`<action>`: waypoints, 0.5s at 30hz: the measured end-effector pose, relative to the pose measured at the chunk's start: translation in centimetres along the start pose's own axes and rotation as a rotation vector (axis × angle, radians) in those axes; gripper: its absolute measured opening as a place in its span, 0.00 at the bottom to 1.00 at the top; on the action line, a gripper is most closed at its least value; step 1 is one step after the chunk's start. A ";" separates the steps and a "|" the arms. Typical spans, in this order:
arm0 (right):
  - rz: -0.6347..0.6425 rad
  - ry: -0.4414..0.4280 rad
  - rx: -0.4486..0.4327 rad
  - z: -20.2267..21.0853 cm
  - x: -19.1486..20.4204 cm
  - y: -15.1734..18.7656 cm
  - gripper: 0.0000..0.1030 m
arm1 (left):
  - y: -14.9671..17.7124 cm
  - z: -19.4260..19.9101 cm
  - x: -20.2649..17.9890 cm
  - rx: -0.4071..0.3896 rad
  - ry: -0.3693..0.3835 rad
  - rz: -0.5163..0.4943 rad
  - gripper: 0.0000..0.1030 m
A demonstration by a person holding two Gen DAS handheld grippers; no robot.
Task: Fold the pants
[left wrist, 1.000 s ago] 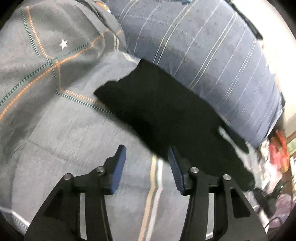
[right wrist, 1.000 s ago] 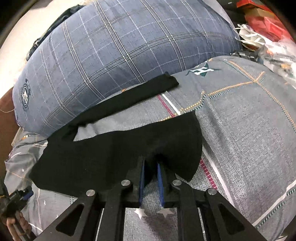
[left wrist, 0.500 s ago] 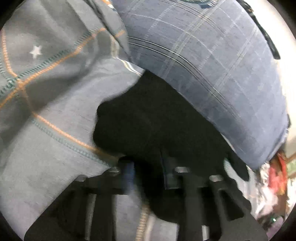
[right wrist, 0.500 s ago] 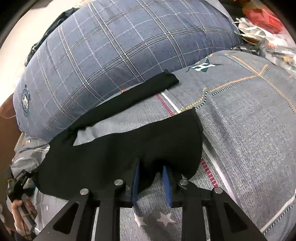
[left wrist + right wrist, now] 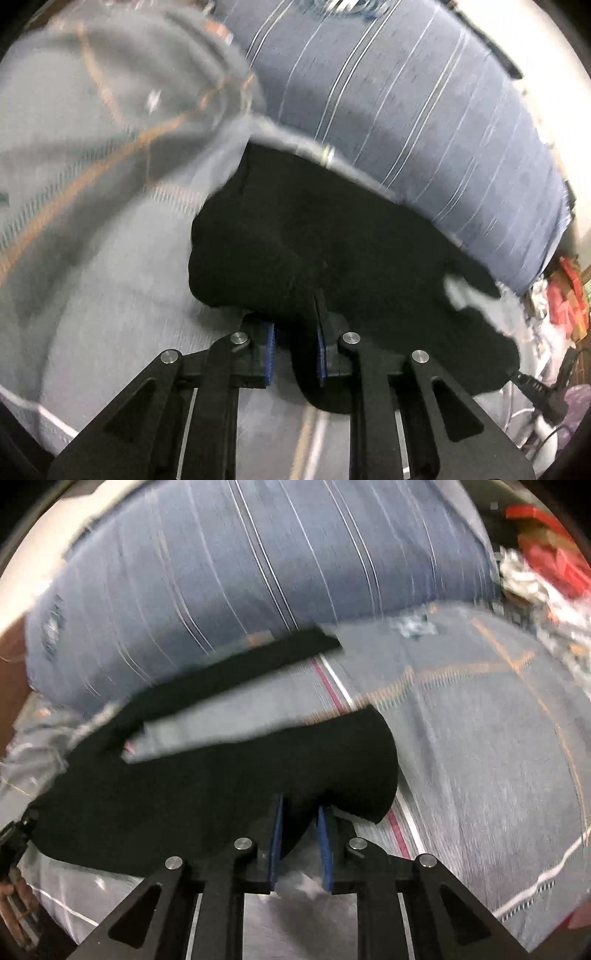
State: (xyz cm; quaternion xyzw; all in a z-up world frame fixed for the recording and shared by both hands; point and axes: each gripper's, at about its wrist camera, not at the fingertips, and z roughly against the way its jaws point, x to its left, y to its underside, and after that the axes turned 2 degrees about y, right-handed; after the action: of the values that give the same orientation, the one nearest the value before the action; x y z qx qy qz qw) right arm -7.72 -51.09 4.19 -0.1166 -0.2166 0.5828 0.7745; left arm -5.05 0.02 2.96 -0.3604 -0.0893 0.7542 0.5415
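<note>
The black pants (image 5: 332, 229) lie spread across a grey patterned bed cover (image 5: 110, 258). My left gripper (image 5: 295, 325) is shut on a bunched edge of the pants, with black cloth filling the gap between its blue pads. In the right wrist view the pants (image 5: 221, 786) form a V, and the thinner leg (image 5: 240, 668) runs along the pillow. My right gripper (image 5: 301, 808) grips the near leg close to its rounded end. Its jaws are closing, with cloth between the pads. Both pictures are blurred by motion.
A big blue checked pillow (image 5: 406, 110) (image 5: 240, 572) borders the far side of the pants. Red and white clutter (image 5: 546, 554) sits beyond the bed's right end. A black plug and cable (image 5: 535, 391) lie at the edge. A hand (image 5: 16, 897) shows at the lower left.
My left gripper moved forward from the bare cover onto the pants' edge and shut on the cloth. My right gripper stayed on its leg, its jaws widening slightly and narrowing again.
</note>
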 end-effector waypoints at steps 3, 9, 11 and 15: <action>-0.043 -0.008 -0.018 0.8 -0.9 0.2 0.25 | 0.6 -0.3 1.2 0.015 -0.018 0.035 0.33; -0.018 0.035 -0.073 2.9 -0.8 0.3 0.30 | 0.7 1.5 1.7 -0.006 -0.083 -0.002 0.39; -0.010 0.025 -0.100 3.6 -0.3 0.2 0.30 | 0.7 2.6 1.5 -0.029 -0.123 -0.036 0.39; 0.024 -0.004 -0.146 4.7 1.0 0.0 0.31 | 0.4 4.0 1.3 -0.070 -0.180 -0.083 0.39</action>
State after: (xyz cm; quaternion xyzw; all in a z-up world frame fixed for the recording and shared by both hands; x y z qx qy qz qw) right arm -9.71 -50.52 8.53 -0.1742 -0.2587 0.5751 0.7563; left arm -8.11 2.04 5.08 -0.3056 -0.1787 0.7570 0.5492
